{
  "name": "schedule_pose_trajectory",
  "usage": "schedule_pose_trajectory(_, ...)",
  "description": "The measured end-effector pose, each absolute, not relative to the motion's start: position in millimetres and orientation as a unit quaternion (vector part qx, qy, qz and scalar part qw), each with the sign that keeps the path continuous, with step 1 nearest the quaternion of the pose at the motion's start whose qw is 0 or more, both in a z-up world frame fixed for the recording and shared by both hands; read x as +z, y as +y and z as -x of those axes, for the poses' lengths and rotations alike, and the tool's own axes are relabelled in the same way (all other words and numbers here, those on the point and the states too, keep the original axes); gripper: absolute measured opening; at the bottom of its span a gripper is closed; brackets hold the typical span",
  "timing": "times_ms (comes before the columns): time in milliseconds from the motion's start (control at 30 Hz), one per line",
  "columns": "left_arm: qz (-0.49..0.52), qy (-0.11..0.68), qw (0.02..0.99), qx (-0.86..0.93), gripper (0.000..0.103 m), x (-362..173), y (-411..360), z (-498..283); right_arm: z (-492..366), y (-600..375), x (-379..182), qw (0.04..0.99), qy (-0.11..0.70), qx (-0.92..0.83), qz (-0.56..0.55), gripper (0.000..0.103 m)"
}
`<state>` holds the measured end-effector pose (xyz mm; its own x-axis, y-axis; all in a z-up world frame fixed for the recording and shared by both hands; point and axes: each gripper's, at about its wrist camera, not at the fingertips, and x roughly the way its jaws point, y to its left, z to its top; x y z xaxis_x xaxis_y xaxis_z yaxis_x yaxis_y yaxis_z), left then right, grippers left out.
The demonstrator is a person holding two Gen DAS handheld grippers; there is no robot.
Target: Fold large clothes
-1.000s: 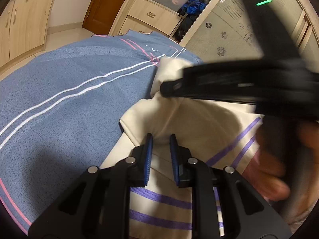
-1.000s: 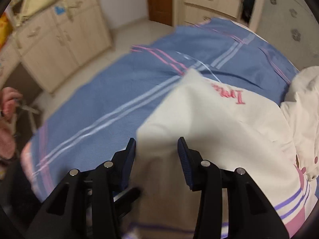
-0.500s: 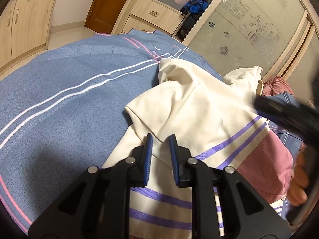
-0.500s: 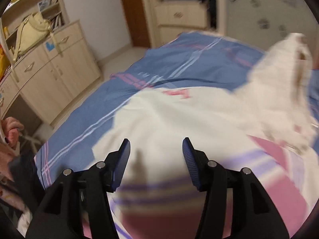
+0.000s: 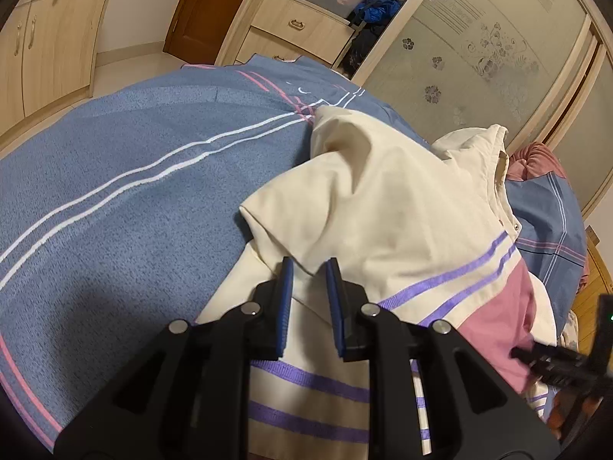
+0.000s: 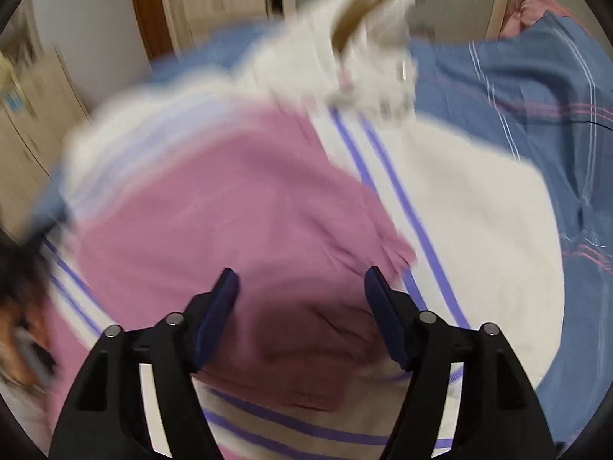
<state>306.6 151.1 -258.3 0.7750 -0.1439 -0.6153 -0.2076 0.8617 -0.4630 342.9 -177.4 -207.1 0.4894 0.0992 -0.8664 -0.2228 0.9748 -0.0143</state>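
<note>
The left hand-held gripper (image 5: pixel 309 280) is reaching over a cream garment (image 5: pixel 387 207) with purple stripes and a pink panel, which is lying rumpled on a bed covered by a blue striped bedspread (image 5: pixel 126 176). Its blue-padded fingers (image 5: pixel 285 303) are standing a narrow gap apart, with a folded cream edge sitting between them. The right hand-held gripper (image 5: pixel 555 360) is showing at the lower right edge, dark and partly cut off. Behind the bed, wooden drawers (image 5: pixel 295 27) and a frosted sliding door (image 5: pixel 471 53) are standing.

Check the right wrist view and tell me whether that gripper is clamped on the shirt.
No: the right gripper has its jaws spread wide above the shirt, gripping nothing.
</note>
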Motion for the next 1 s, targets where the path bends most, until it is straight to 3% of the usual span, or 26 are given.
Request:
schedule_pose_trajectory(100,0.263,0.337,0.904,0.018,0.02,-257.8,151.2,-307.5,-297.8,-213.8,-167.3,0.896,0.429,0.11,-0.033,0.071)
schedule_pose_trajectory(167,0.271,0.328,0.905,0.01,0.022,-255.2,152.9,-304.4,-266.4,-241.9,-153.2,0.906,0.397,0.117,-0.094,0.082)
schedule_pose_trajectory(200,0.282,0.315,0.906,0.003,0.036,-250.3,156.0,-297.9,-251.8,-255.6,-151.6,0.905,0.395,0.108,-0.113,0.085)
schedule_pose_trajectory(233,0.296,0.297,0.908,0.011,0.043,-241.1,160.3,-286.3,-239.3,-266.9,-152.7,0.904,0.399,0.095,-0.123,0.085)
schedule_pose_trajectory(300,0.337,0.239,0.911,0.002,0.075,-212.5,169.0,-248.0,-211.9,-289.2,-159.9,0.902,0.403,0.077,-0.132,0.085)
schedule_pose_trajectory(333,0.339,0.222,0.914,-0.01,0.081,-197.5,168.9,-230.1,-198.9,-300.0,-168.7,0.898,0.411,0.07,-0.138,0.085)
schedule_pose_trajectory(467,0.235,0.269,0.934,-0.026,0.08,-166.7,129.3,-187.9,-182.1,-297.3,-212.1,0.877,0.464,0.042,-0.118,0.085)
schedule_pose_trajectory(500,0.205,0.289,0.935,-0.03,0.075,-169.3,115.9,-184.0,-181.7,-287.5,-216.2,0.874,0.473,0.042,-0.106,0.085)
schedule_pose_trajectory(633,0.076,0.434,0.898,-0.01,0.066,-231.6,64.5,-187.6,-178.5,-254.4,-231.0,0.881,0.473,-0.001,0.002,0.086)
schedule_pose_trajectory(767,0.002,0.418,0.908,0.03,0.068,-242.3,41.2,-169.0,-164.9,-265.2,-216.3,0.88,0.472,0.01,-0.047,0.086)
schedule_pose_trajectory(833,0.021,0.418,0.908,0.032,0.071,-243.8,43.8,-163.0,-154.1,-263.9,-207.1,0.891,0.447,0.044,-0.063,0.086)
schedule_pose_trajectory(933,0.031,0.393,0.919,0.026,0.072,-252.1,46.8,-153.8,-161.7,-253.0,-229.5,0.862,0.505,0.038,-0.016,0.091)
schedule_pose_trajectory(1000,0.025,0.38,0.924,0.029,0.072,-258.0,45.4,-149.1,-159.7,-254.7,-222.5,0.869,0.493,0.038,-0.022,0.091)
